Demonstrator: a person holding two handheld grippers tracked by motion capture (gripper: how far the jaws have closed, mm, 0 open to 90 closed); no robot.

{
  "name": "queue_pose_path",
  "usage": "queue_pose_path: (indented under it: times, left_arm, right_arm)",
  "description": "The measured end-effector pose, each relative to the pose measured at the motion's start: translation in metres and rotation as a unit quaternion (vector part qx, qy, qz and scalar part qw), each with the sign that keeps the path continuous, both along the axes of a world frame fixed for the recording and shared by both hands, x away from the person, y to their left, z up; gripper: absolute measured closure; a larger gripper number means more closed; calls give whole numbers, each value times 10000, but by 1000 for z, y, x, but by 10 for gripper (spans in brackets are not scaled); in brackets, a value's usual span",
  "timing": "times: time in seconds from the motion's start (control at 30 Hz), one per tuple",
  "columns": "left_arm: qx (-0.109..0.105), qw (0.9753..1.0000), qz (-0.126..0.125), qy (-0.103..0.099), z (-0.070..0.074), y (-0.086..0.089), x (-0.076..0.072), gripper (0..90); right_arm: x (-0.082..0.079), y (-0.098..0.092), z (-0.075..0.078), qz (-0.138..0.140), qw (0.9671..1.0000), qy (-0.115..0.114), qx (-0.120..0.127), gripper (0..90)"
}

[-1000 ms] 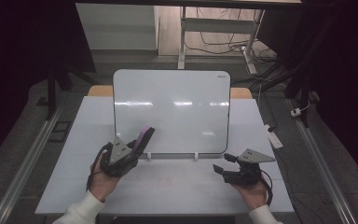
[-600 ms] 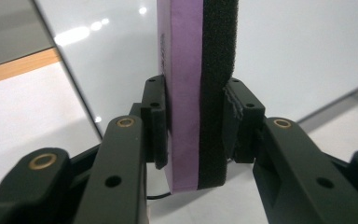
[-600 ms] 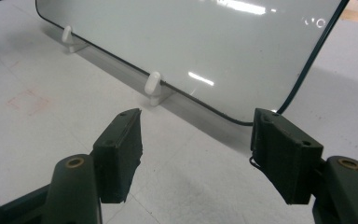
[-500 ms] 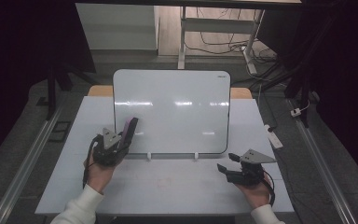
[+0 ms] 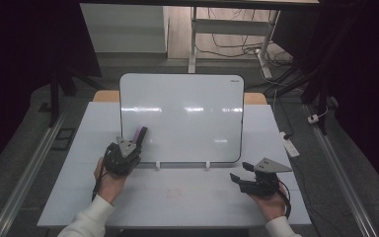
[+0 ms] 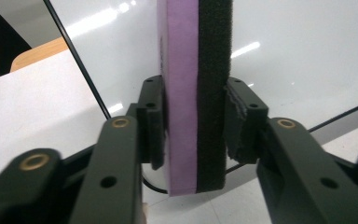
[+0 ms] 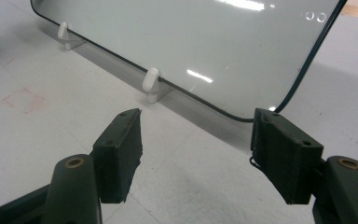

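Left gripper (image 5: 134, 139) with the eraser (image 5: 140, 133) clamped in it moves up and in from the table's left front toward the whiteboard (image 5: 187, 118). It now sits at the board's lower-left corner, eraser tip over the board face. Eraser tilts more upright. Right gripper (image 5: 242, 172) shifts slightly right and toward the front edge.

The high view looks forward and down from above the person's side of the table (image 5: 187, 197), taking in the whole whiteboard (image 5: 182, 118) from well back. The left gripper view sits very close to the whiteboard (image 6: 307, 51), facing its surface along its own jaws. The right gripper view looks low across the table (image 7: 51, 70) toward the whiteboard's (image 7: 191, 42) lower edge. All three views share the whiteboard
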State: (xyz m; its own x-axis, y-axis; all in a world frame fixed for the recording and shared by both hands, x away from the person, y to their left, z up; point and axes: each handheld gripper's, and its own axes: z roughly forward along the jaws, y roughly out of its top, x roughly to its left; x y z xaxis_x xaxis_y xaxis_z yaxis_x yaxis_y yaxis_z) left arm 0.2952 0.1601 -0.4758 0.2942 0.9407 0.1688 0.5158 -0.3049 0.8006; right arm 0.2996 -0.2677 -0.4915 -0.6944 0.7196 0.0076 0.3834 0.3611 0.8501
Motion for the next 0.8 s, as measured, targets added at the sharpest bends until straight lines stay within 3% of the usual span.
queue_pose_path:
  times: [0.23,0.37,0.57,0.8]
  left_arm:
    - [-83,9993,-340,-158,4,3,-11,429]
    - [-255,9972,-691,-150,6,9,-21,388]
    - [-513,9921,-1145,93,4,20,-33,352]
    - [-848,9863,-1373,351,-2,39,-47,308]
  right_arm:
    - [0,-1,0,50,10000,-12,17,331]
    - [1,-3,-2,97,9999,-23,11,331]
    - [1,-6,-5,262,9996,-98,-44,330]
    - [0,-8,-8,421,9990,-150,-94,330]
